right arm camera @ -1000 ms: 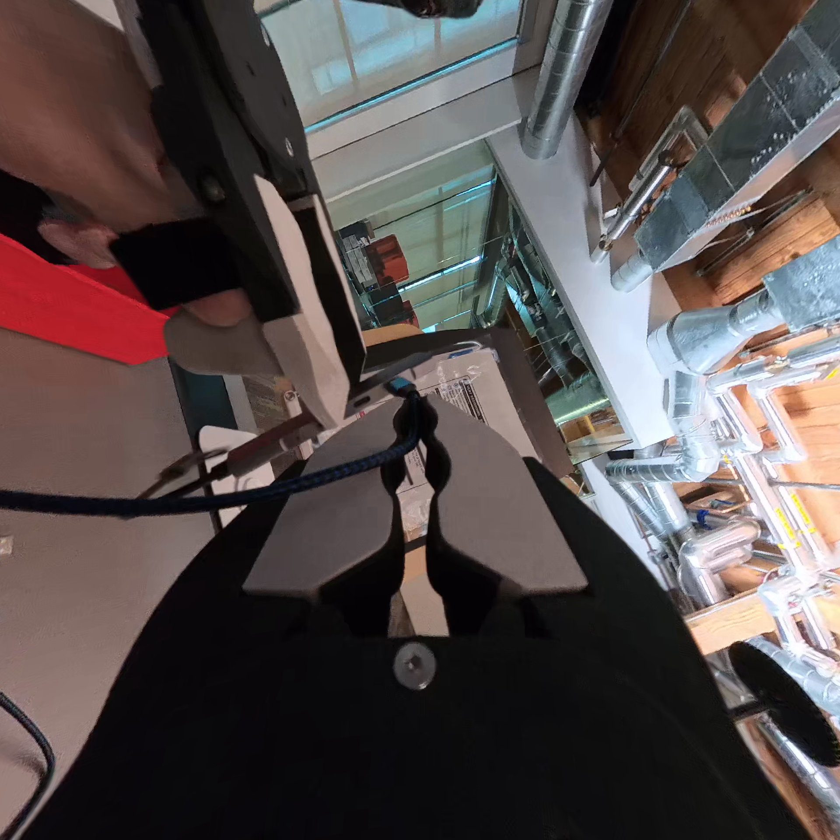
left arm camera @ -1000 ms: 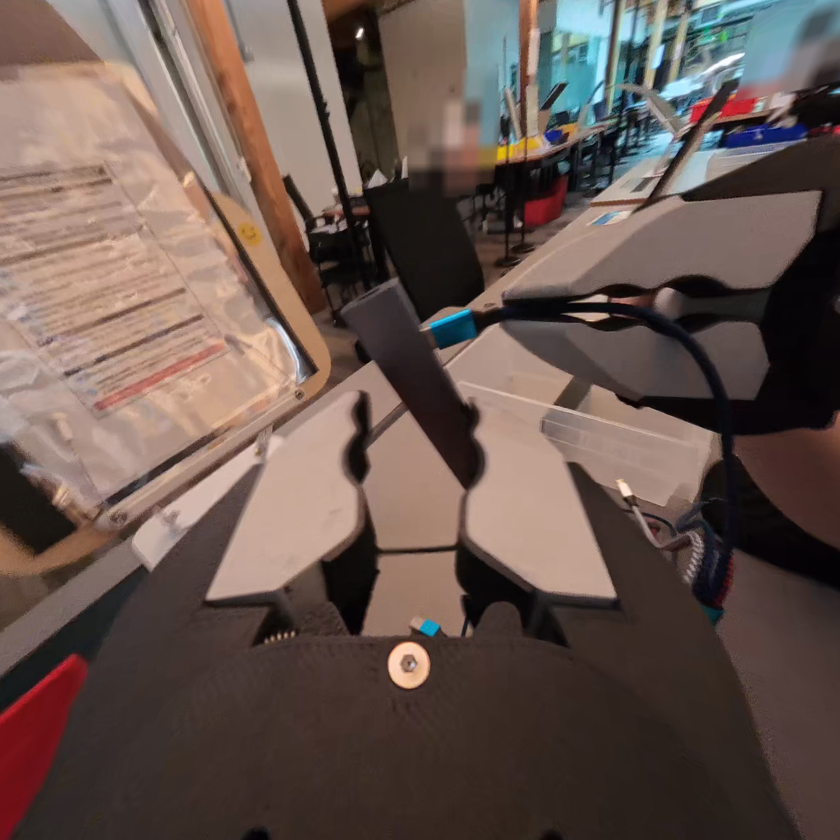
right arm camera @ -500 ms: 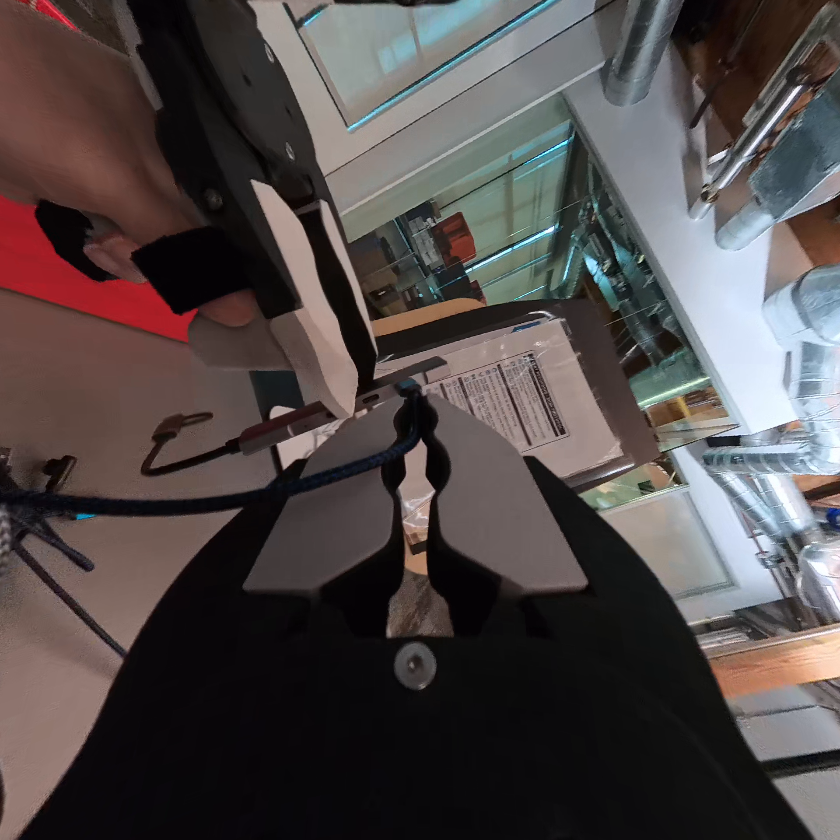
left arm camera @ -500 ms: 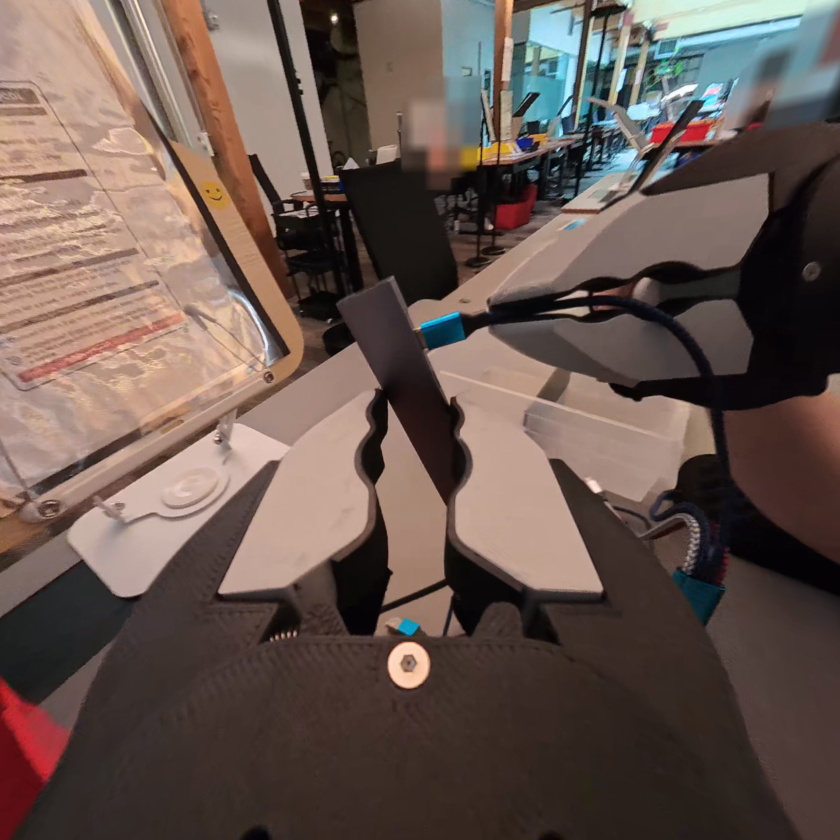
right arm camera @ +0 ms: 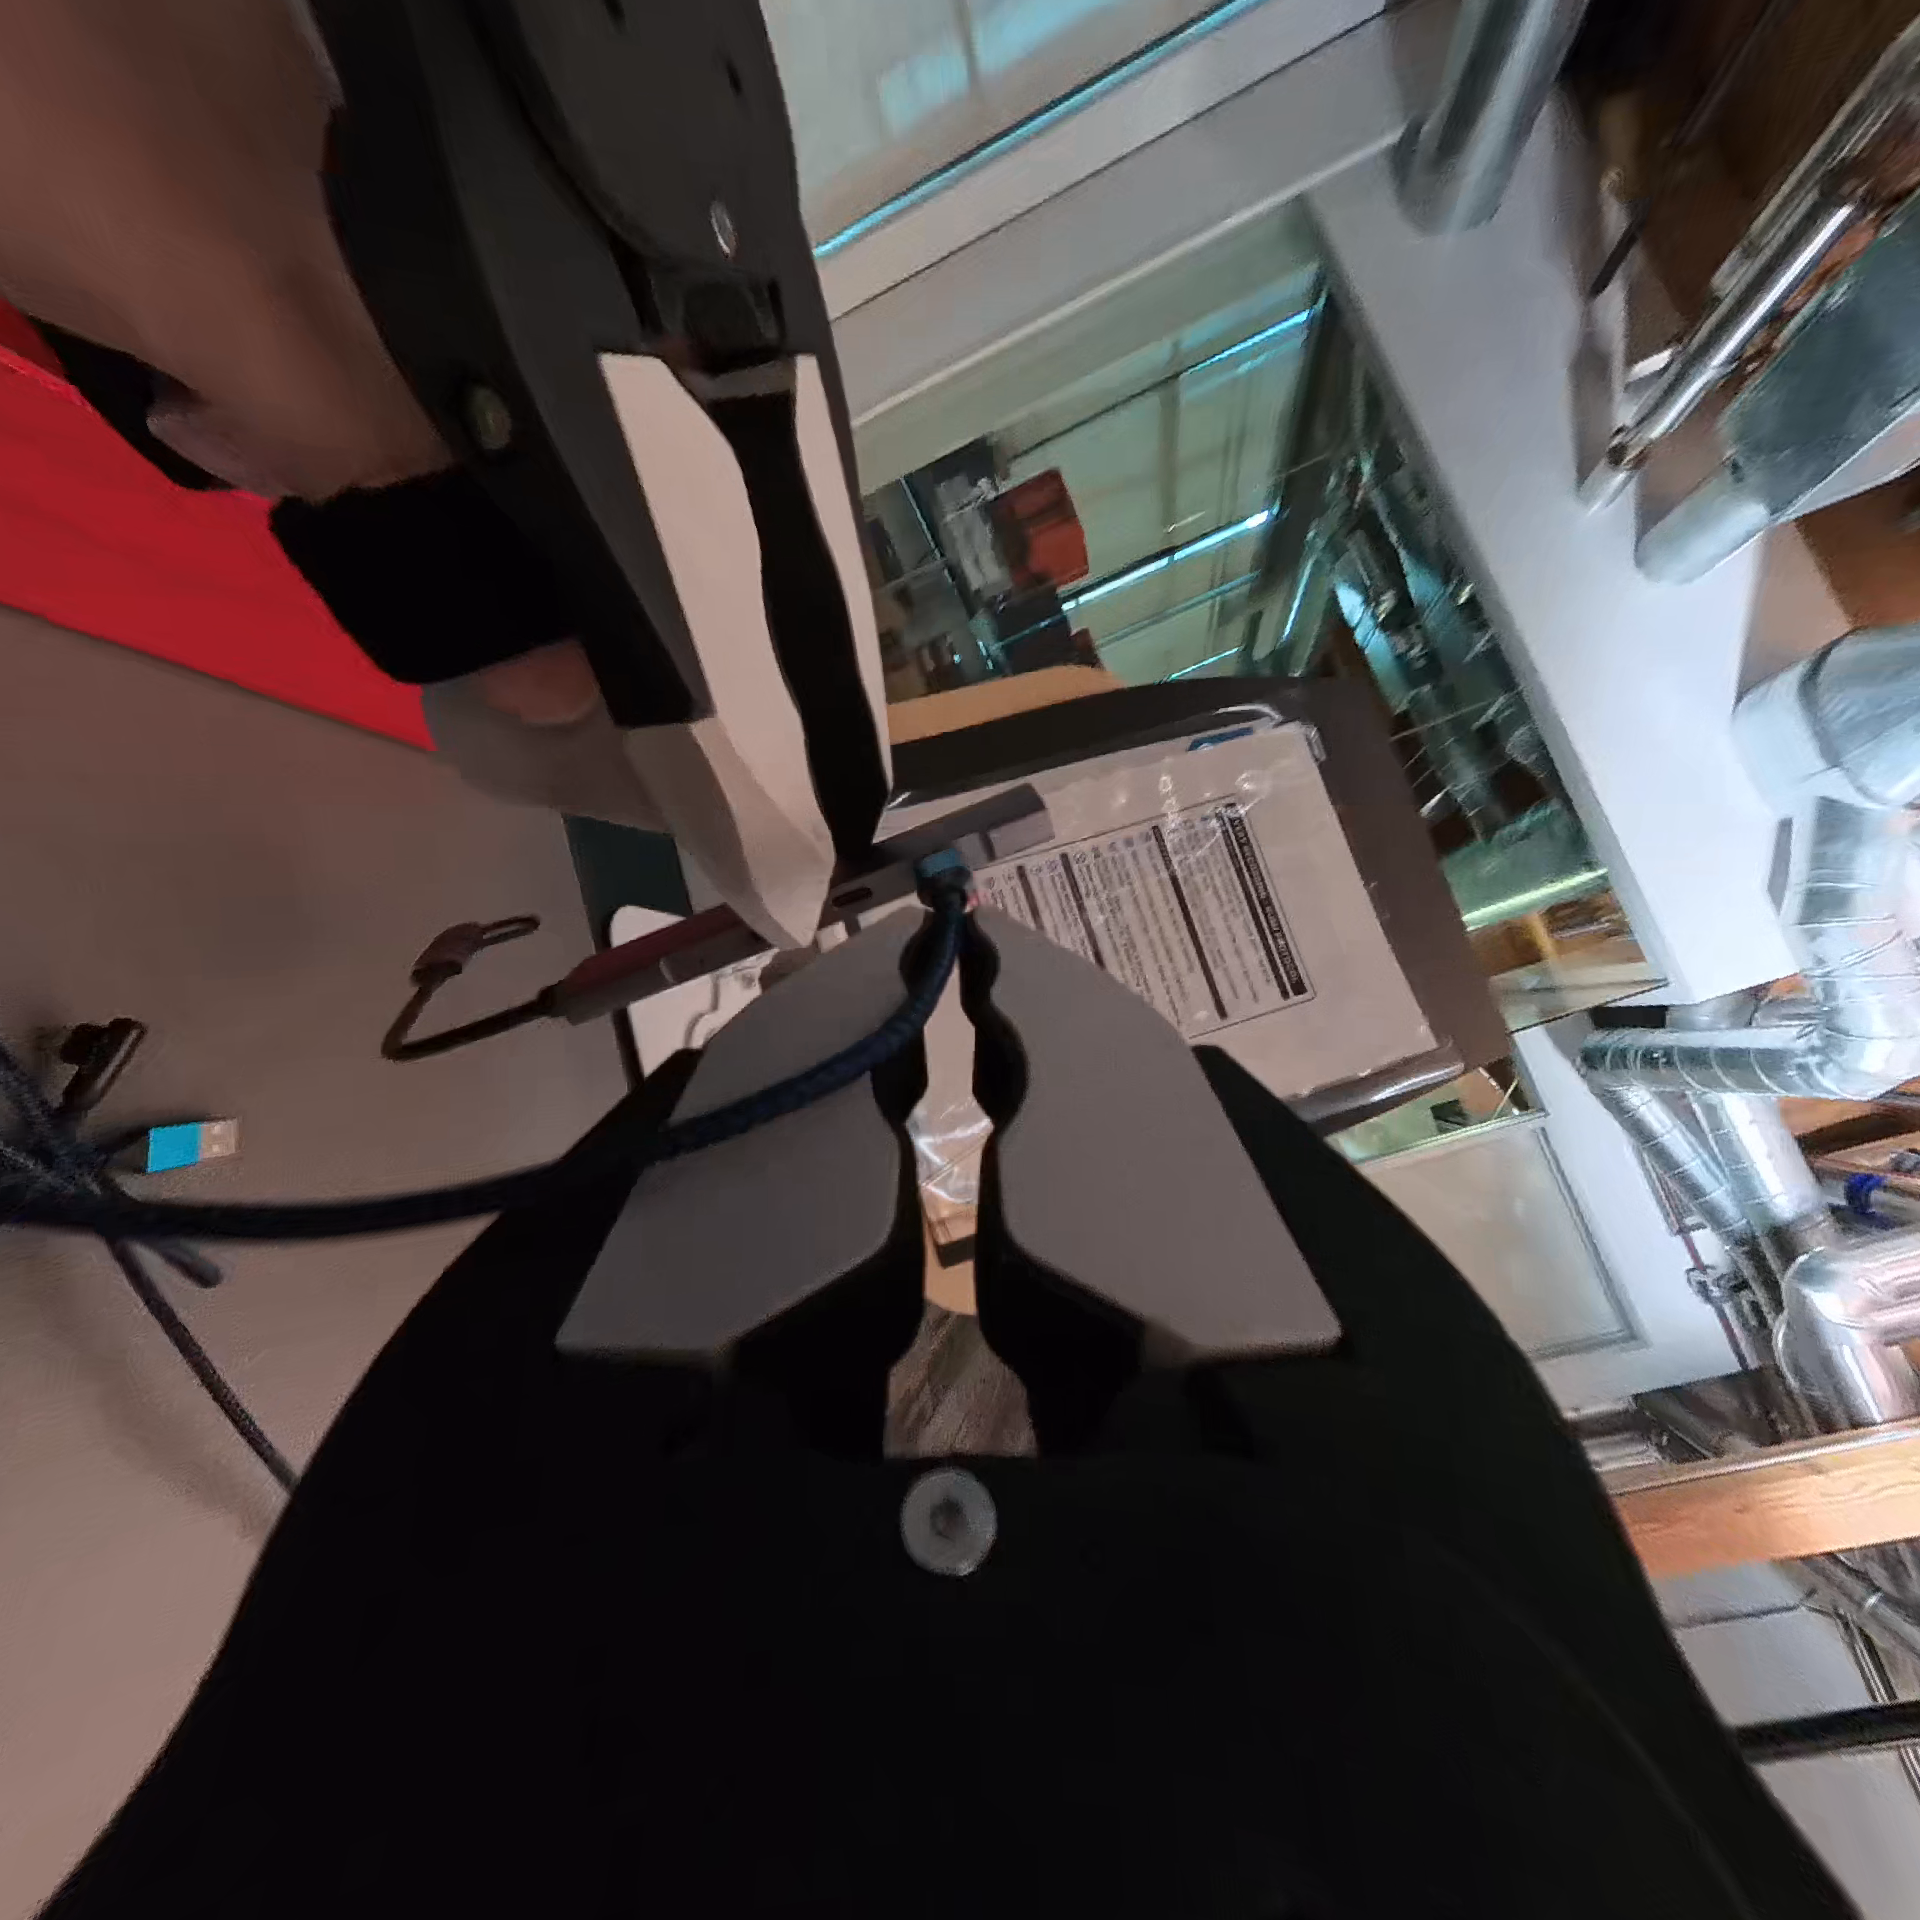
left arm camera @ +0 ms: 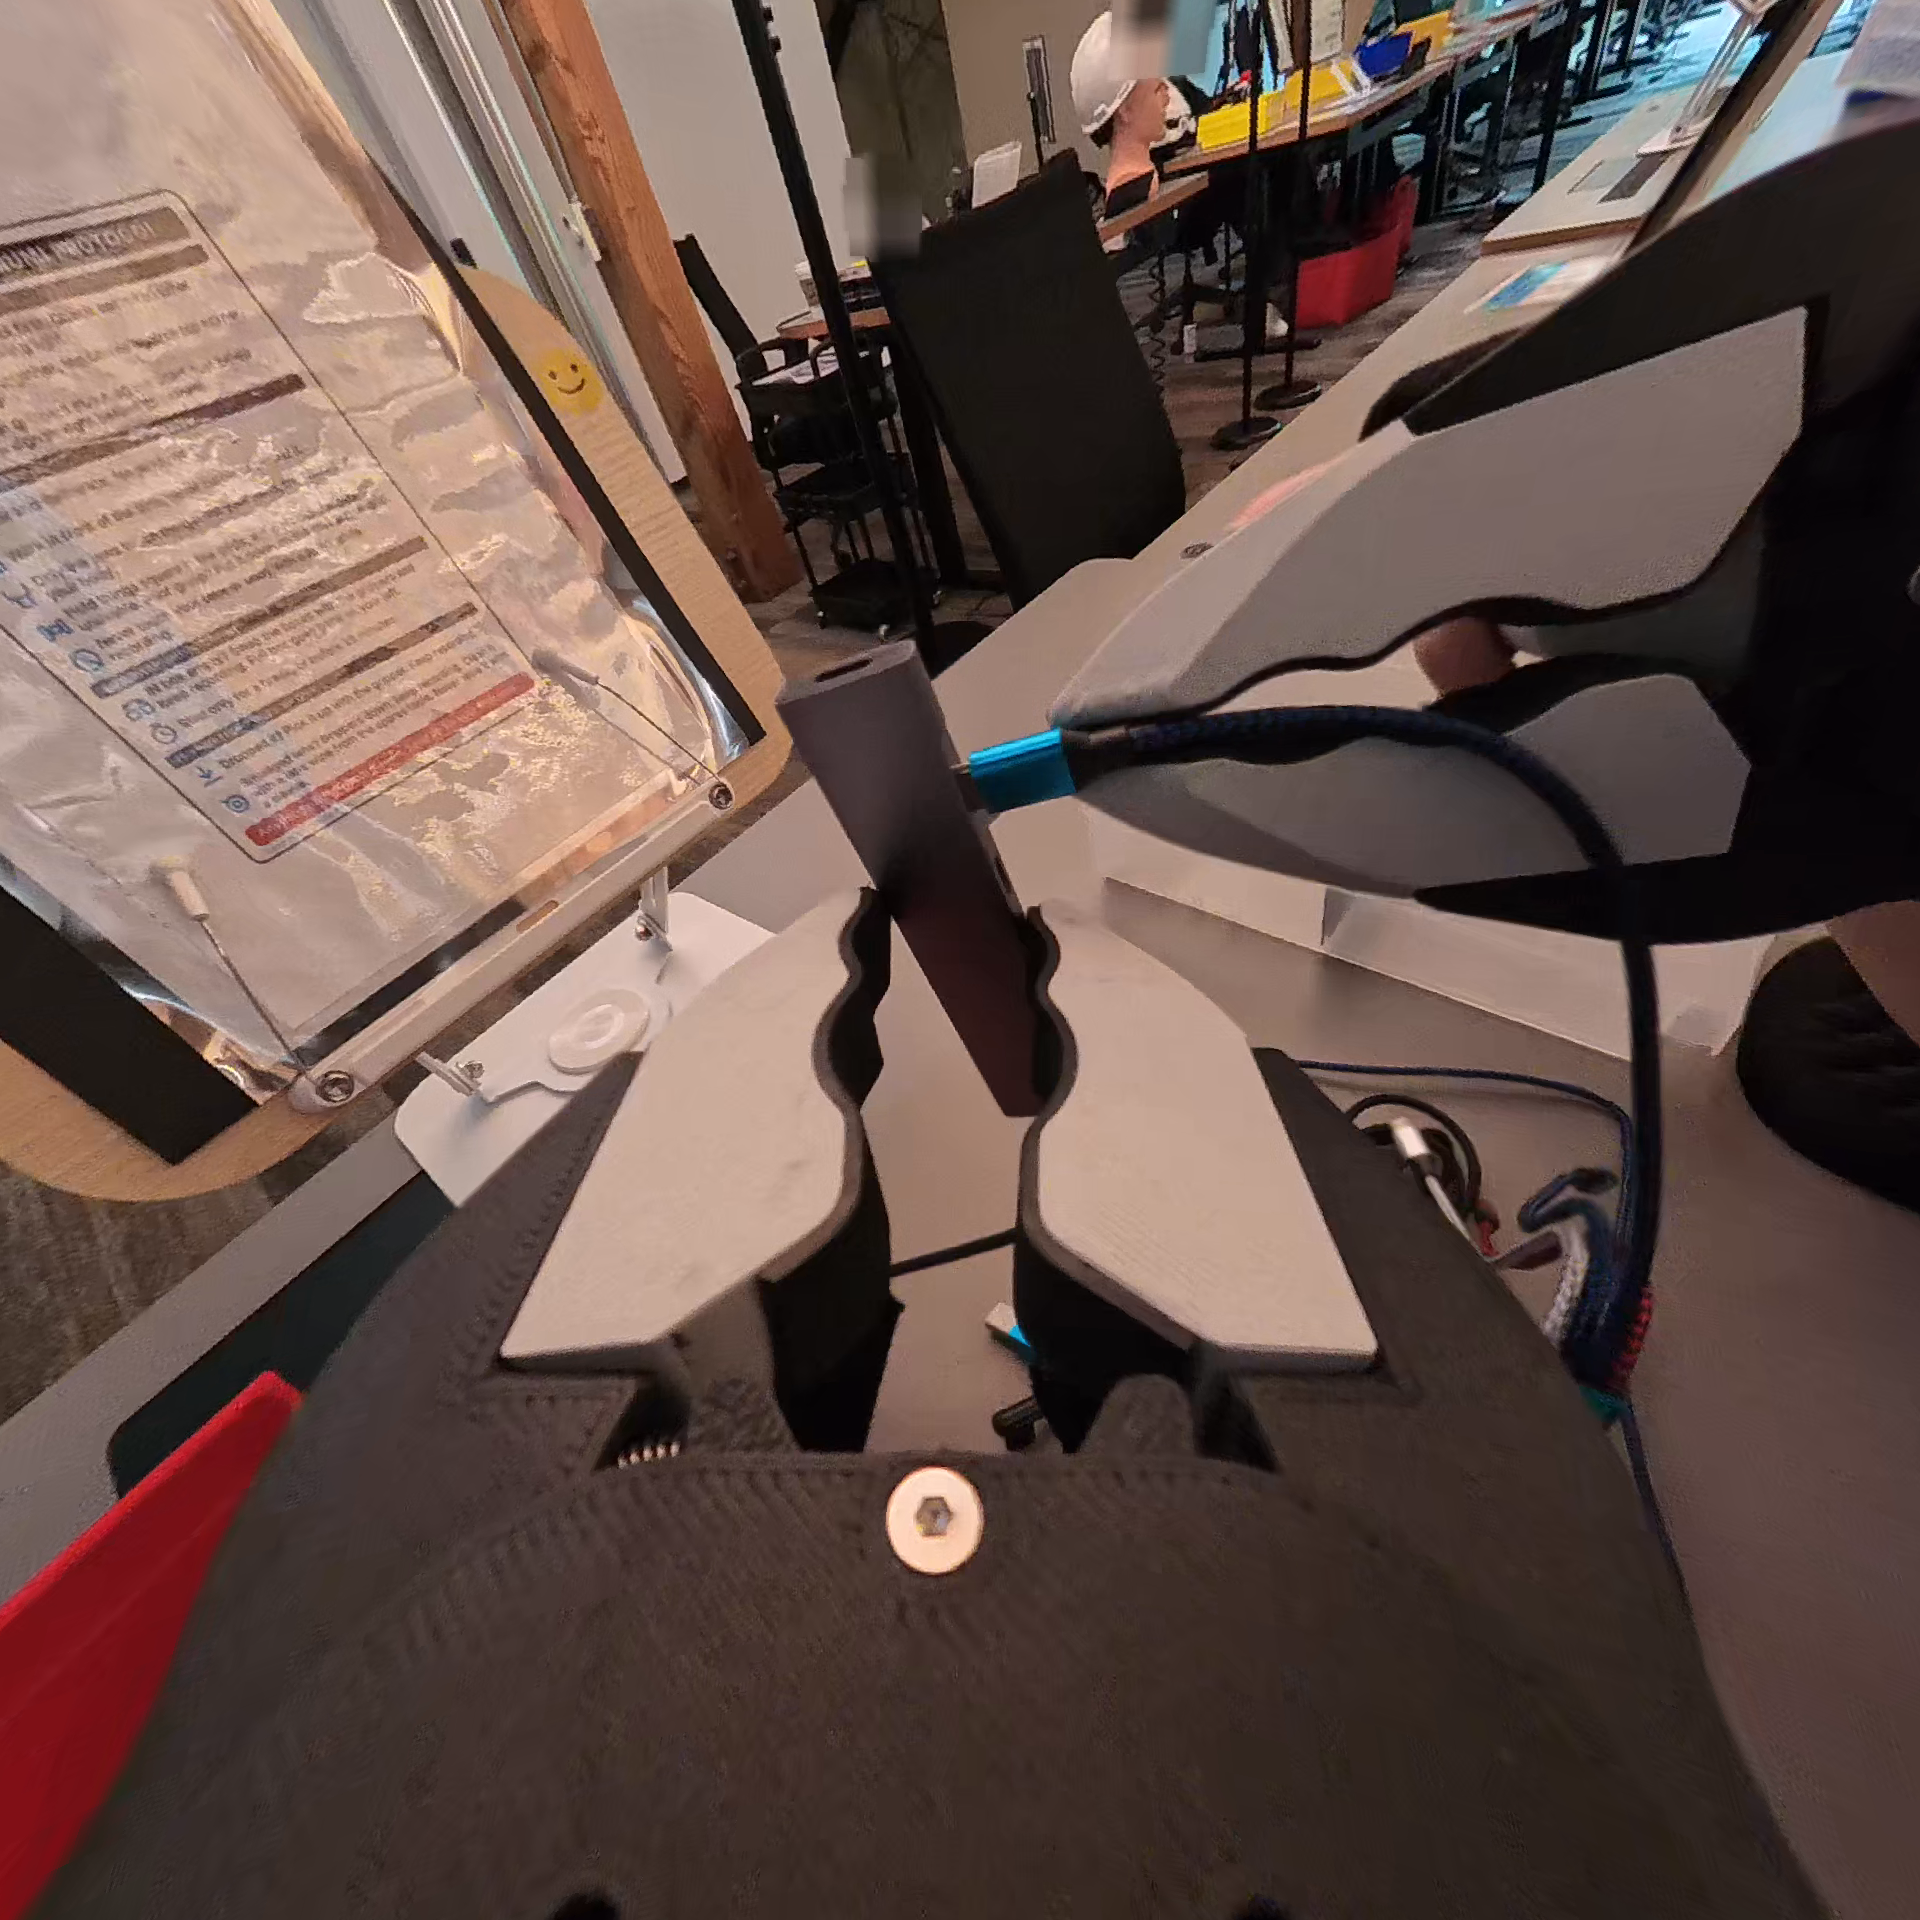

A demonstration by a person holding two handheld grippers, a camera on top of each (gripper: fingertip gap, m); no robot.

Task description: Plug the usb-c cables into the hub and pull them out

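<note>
Your left tongs (left arm camera: 951,997) are pinching the lower end of the dark grey hub (left arm camera: 914,831), which sticks up tilted between the two grey fingers. Your right tongs (right arm camera: 951,935) are pressed together on the blue braided cable (right arm camera: 831,1070) just behind its bright blue plug (left arm camera: 1018,771).

From the left wrist view you see the side of the meeting: the plug's metal tip reaches the hub's side edge near its top, and the cable loops back over the right tongs (left arm camera: 1081,748) and drops to a bundle of other cables (left arm camera: 1579,1278) on the grey counter (left arm camera: 1766,1455). How deep the tip sits in the port you cannot tell from here.

From the right wrist view you look along the cable instead. There the hub (right arm camera: 956,821) shows its edge with an open slot port beside the plug (right arm camera: 943,868), and the left tongs (right arm camera: 831,831) come in from above, held by your hand (right arm camera: 208,312). This view alone shows the hub's own short lead (right arm camera: 468,1029) hanging down toward the counter (right arm camera: 260,831), and a loose blue-bodied plug (right arm camera: 187,1143) lying on it.

Only the left wrist view shows the plastic-covered printed sheet in its stand (left arm camera: 312,623) head-on and the clear bin (left arm camera: 1351,914) behind the hub.
</note>
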